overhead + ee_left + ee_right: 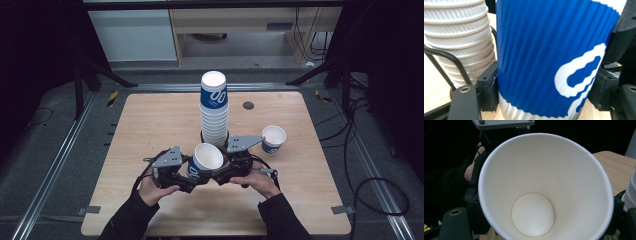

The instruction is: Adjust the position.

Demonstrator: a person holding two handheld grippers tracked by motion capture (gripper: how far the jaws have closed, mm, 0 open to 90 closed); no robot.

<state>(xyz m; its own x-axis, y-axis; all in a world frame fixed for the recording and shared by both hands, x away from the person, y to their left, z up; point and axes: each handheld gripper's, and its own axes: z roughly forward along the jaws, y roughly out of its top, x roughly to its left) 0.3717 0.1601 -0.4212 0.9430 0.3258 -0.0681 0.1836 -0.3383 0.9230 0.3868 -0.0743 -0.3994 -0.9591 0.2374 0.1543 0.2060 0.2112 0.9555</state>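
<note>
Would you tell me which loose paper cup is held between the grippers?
The near cup, tilted between both grippers, in front of the stack; the other cup stands alone at the right.

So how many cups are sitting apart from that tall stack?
2: one cup held between both grippers in front of the stack, one loose cup to its right. Others may hide behind.

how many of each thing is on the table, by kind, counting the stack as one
cup stack: 1
loose cups: 2, the held cup between the grippers and the far cup at right
grippers: 2, left gripper and right gripper
total: 5
</note>
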